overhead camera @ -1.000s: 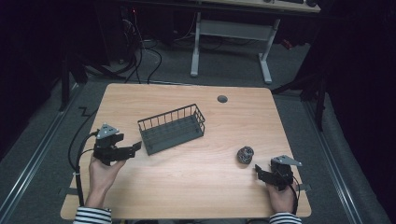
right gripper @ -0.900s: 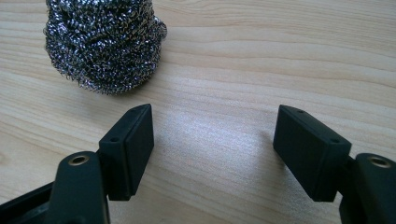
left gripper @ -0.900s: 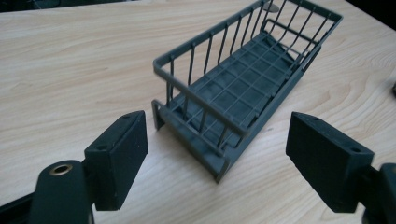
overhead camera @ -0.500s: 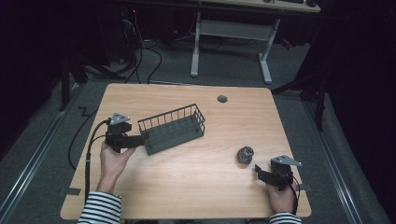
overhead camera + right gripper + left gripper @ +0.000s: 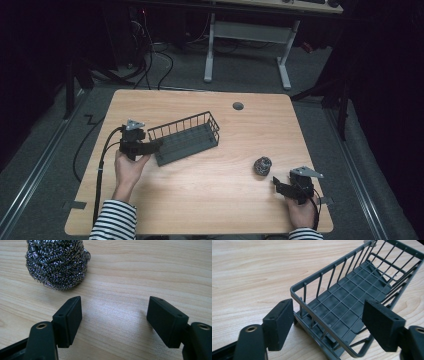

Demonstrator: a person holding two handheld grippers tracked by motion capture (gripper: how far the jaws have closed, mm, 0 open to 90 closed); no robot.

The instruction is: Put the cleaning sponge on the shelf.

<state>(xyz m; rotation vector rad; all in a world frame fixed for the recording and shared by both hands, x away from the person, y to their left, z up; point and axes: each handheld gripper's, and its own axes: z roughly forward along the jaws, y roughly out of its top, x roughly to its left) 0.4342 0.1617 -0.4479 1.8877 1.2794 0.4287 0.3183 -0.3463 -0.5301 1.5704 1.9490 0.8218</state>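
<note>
- Dark grey wire basket [image 5: 186, 139] on light wood counter [image 5: 210, 200], left-centre in high view, long axis running at an angle across the counter, upright, nothing seen inside.
- L gripper [image 5: 152, 146] at basket's near-left short end; person's hand under it, striped sleeve [image 5: 114, 220] at bottom edge of high view.
- L gripper view: basket [image 5: 352, 295] end wall sits between the fingers. L finger [image 5: 279, 323] just outside the corner of the rim, close to the wire; contact not certain. R finger over the mesh floor inside, apart from the wires.
- L fingers have just been closing, basket end between them, but gap remains: released, not clamped on the wire.
- Steel-wool scourer [image 5: 262, 165], silvery, round, on bare counter right of centre, well apart from basket.
- R gripper [image 5: 278, 184] near counter's right front corner, just below-right of scourer, tips aimed toward it.
- R gripper view: scourer [image 5: 58, 263] ahead and to upper left, beyond the fingertips, not touching them. Between the fingers [image 5: 68, 320] bare wood w/ a bright glare patch.
- R fingers spread, released, holding nothing.
- Small dark round grommet [image 5: 238, 106] in counter near far edge, centre-right.
- Black cable [image 5: 100, 170] trails from L gripper off the counter's left-front edge.
</note>
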